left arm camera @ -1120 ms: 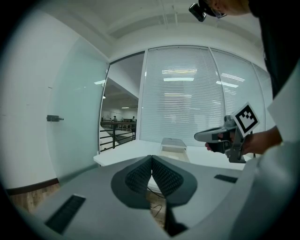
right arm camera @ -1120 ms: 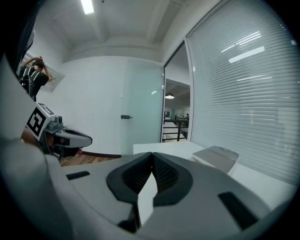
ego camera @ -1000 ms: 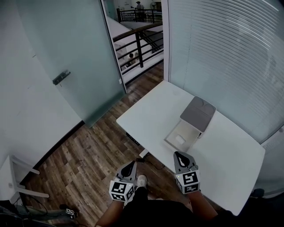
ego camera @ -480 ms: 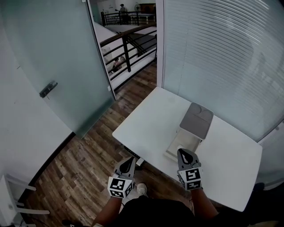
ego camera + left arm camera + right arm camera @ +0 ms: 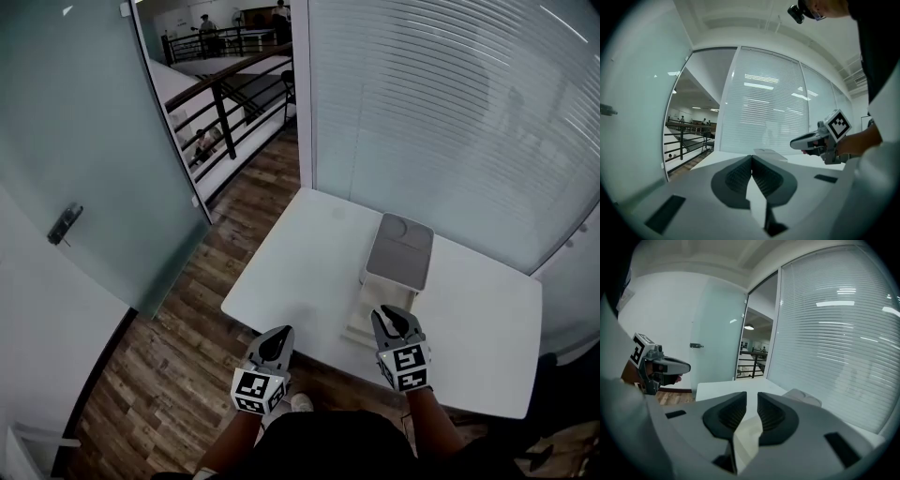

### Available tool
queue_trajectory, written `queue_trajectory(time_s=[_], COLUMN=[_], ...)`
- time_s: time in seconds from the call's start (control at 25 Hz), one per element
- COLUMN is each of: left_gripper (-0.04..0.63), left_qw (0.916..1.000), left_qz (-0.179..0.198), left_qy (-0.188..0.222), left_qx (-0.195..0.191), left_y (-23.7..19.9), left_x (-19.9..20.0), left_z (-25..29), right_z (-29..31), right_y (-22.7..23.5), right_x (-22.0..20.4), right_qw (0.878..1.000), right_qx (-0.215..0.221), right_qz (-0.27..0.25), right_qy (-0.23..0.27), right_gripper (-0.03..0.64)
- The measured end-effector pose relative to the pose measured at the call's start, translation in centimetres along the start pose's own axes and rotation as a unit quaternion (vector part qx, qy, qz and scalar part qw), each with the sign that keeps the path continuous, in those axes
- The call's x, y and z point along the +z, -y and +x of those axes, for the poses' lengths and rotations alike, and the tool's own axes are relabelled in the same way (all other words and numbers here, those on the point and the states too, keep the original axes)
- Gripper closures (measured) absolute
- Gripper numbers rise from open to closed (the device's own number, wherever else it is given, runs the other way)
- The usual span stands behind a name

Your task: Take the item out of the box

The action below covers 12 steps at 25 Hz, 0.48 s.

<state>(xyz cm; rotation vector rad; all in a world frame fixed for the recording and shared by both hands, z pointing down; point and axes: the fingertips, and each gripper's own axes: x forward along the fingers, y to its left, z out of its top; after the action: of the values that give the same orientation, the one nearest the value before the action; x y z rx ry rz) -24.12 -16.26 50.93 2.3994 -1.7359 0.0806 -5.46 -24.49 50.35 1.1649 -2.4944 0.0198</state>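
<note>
The right claw (image 5: 392, 315) sits low in the frame, right of centre, over the near edge of the table (image 5: 300, 272). Its jaws stand a little apart, having just been opening, and nothing is between them. The left claw (image 5: 278, 335) is low and left of centre, at the table's near edge over the floor (image 5: 178, 319), with its jaws pressed together on nothing.

The box (image 5: 400, 248) lies on the table just above the right claw in the frame. Its grey lid is thrown back toward the blinds (image 5: 431, 112), and its pale tray (image 5: 360, 317) reaches down to the claw's tips. I can't tell whether they touch, and I can't pick out the item in the tray.

The table is plain white, set cornerwise against the blinds that fill the upper right. The floor is dark wood planks, running from lower left up to the top centre. A frosted glass door (image 5: 94, 131) with a small handle (image 5: 64, 225) takes the upper left. In the gap between door and blinds, top centre, there is a black railing (image 5: 225, 98) with people beyond it.
</note>
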Motion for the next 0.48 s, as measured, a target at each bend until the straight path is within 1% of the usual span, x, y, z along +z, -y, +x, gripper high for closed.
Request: queue_trajectory(time_s=[0.12,0.28,0.36,0.48], left_gripper=[0.584,0.584,0.584,0.584], left_qw=[0.9995,0.9986,0.998,0.9972], left_qz=[0.01,0.009,0.01,0.009], left_qy=[-0.014,-0.031,-0.041,-0.055], left_qx=[-0.026,-0.042,-0.047,-0.048], left_y=[-0.1,-0.1,0.2,0.7], left_x=[-0.6,-1.0,-1.4,-2.0], left_z=[1.6,3.0,3.4,4.5], right_z=[1.0,1.7,1.8,2.2], right_y=[0.6,1.5,1.8,2.1], right_x=[-1.6,-3.7,-5.3,-8.2], right_qw=[0.999,0.996,0.992,0.984], right_qx=[-0.001,0.007,0.015,0.036], right_qz=[-0.008,-0.025,-0.039,-0.069], right_qy=[-0.035,-0.089,-0.118,-0.163], right_gripper=[0.502,0.435,0.402,0.388])
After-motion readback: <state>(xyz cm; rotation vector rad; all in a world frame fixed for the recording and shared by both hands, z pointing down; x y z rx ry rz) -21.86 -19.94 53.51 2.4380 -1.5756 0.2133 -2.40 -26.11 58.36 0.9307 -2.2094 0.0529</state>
